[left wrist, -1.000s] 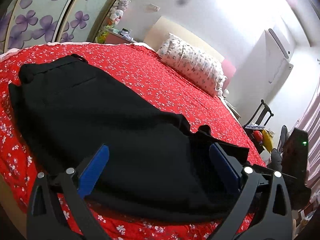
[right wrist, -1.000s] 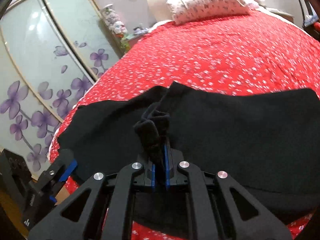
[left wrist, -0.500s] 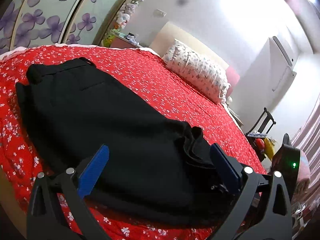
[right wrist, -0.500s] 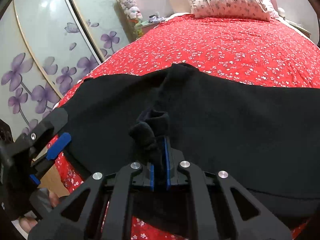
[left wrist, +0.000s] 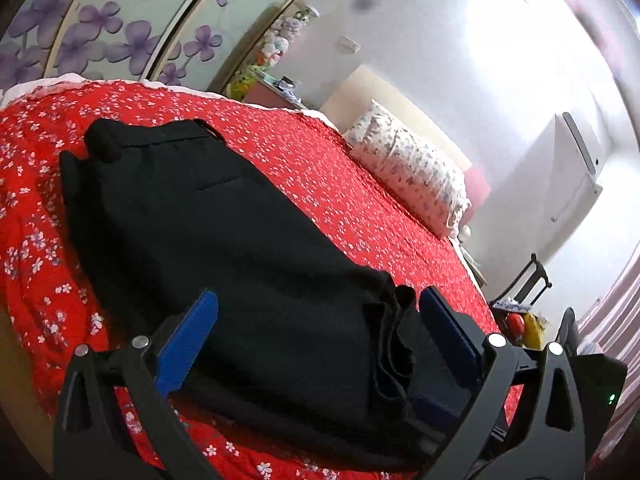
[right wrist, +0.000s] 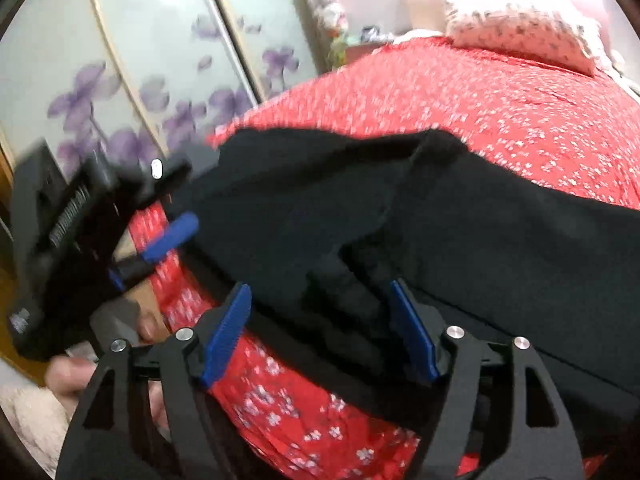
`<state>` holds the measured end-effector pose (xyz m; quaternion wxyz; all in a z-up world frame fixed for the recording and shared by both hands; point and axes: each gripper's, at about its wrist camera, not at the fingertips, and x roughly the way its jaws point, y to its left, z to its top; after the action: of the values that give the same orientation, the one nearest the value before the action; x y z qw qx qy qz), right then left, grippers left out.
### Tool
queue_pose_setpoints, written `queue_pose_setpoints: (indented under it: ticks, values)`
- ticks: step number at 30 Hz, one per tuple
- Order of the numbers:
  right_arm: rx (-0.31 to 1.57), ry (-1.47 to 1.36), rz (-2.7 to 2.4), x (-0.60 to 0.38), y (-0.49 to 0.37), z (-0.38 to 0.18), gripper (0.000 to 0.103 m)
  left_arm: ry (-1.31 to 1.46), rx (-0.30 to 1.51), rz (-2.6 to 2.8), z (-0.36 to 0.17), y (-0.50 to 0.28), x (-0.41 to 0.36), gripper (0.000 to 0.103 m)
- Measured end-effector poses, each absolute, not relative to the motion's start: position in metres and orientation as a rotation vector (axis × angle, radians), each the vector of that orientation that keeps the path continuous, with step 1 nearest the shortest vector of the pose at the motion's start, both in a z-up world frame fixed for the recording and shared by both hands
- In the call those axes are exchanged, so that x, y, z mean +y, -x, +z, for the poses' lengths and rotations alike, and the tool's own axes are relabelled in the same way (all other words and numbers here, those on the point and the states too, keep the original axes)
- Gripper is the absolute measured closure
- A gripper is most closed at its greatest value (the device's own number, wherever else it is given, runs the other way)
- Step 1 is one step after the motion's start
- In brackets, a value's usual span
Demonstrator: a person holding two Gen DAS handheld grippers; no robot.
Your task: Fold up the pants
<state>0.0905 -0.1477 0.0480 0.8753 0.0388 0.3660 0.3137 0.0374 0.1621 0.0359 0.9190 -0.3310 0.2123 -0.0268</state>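
Black pants [left wrist: 224, 240] lie flat on the red flowered bedspread [left wrist: 360, 208], waistband at the far left, leg ends bunched in folds near me. My left gripper [left wrist: 320, 336] is open, its blue pads either side of the bunched leg ends, holding nothing. In the right wrist view the pants [right wrist: 460, 220] stretch across the bed. My right gripper [right wrist: 320, 332] is open, jaws wide apart over the crumpled hem, cloth lying loose between them. The left gripper [right wrist: 172, 236] also shows at the left of the right wrist view, held by a hand.
A patterned pillow [left wrist: 408, 172] lies at the head of the bed. Sliding wardrobe doors with purple flowers [right wrist: 140, 80] stand along the far side. A bedside shelf with toys [left wrist: 272, 64] is in the corner. A black frame and bags [left wrist: 524, 304] stand beside the bed's right edge.
My right gripper was shut on the bunched hem and has opened, dropping the cloth onto the pants. Both grippers have moved closer together over the leg ends.
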Motion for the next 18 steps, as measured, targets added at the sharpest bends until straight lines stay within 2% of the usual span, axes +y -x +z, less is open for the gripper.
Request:
queue_pose_setpoints:
  ticks: [4, 7, 13, 15, 18]
  values:
    - [0.742, -0.203, 0.666, -0.158, -0.103, 0.049, 0.033, 0.686, 0.418, -0.043, 0.037, -0.035, 0.165, 0.002]
    - [0.85, -0.162, 0.674, -0.146, -0.116, 0.03, 0.033, 0.697, 0.397, -0.024, 0.037, -0.03, 0.169, 0.002]
    - [0.743, -0.194, 0.661, -0.153, -0.11, 0.043, 0.033, 0.751, 0.389, -0.004, 0.034, -0.029, 0.179, 0.002]
    - [0.87, -0.175, 0.702, -0.145, -0.122, 0.029, 0.032, 0.761, 0.393, -0.006, 0.033, -0.029, 0.181, 0.002]
    - [0.859, -0.1, 0.726, -0.139, -0.112, 0.03, 0.032, 0.762, 0.401, -0.006, 0.032, -0.03, 0.181, 0.002]
